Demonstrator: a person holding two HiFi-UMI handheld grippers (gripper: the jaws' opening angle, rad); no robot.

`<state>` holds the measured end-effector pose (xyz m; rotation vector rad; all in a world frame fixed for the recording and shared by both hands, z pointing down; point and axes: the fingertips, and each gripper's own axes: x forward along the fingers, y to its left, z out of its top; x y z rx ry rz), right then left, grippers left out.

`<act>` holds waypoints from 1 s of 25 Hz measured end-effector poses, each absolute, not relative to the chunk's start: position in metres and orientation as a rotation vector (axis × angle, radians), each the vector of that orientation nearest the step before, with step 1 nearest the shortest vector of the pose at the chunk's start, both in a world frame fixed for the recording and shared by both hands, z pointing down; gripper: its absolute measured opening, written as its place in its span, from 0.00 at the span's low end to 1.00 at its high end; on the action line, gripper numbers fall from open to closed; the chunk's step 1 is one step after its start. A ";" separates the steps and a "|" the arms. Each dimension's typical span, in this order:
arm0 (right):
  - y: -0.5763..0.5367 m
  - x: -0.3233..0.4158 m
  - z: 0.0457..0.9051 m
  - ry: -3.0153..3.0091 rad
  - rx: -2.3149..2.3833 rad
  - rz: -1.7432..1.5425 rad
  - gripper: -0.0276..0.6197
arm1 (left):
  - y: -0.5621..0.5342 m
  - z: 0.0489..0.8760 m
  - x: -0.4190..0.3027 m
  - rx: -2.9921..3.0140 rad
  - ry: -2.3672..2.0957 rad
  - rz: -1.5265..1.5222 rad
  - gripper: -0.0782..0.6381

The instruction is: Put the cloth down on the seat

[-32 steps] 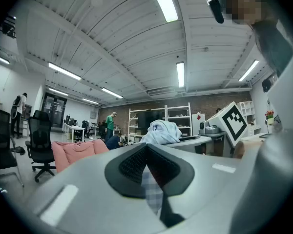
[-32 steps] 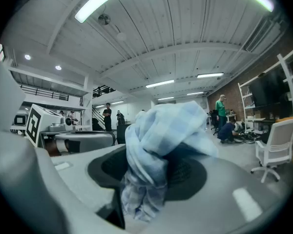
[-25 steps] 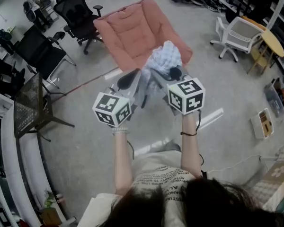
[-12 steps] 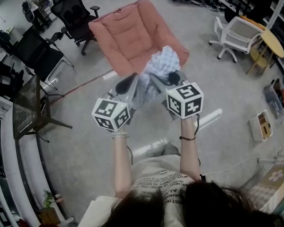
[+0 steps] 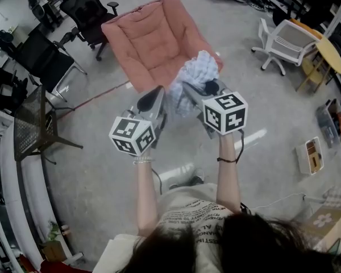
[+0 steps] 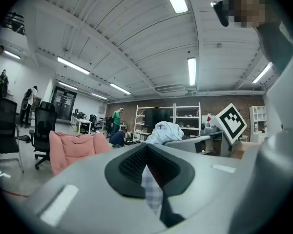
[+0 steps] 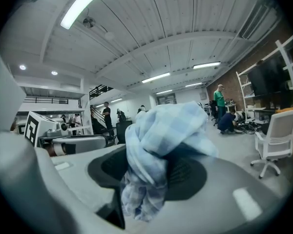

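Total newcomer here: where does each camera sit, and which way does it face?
Head view: on the person's head, facing steeply down at the pink chair, cloth, left gripper, right gripper; forearms and hair show.
Left gripper view: on the left gripper, facing level along jaws shut on a cloth strip, toward the pink chair.
Right gripper view: on the right gripper, facing along jaws clamping bunched cloth; white office chair beyond.
Shared: cloth in all three; pink chair in head and left gripper views.

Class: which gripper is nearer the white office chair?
Right. The right gripper is on the side facing the white office chair, though well short of it. The left gripper sits on the right gripper's far side, farther from the chair.
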<state>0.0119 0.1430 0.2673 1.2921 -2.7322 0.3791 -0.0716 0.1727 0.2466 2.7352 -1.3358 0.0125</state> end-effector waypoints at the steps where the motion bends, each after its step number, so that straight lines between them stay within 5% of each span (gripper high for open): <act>1: 0.141 0.014 0.266 -2.736 1.282 0.377 0.36 | 0.171 0.246 -0.069 2.733 -1.342 0.013 0.10; 25: 0.100 0.023 0.276 -2.742 1.200 0.386 0.36 | 0.119 0.258 -0.048 2.692 -1.357 0.004 0.10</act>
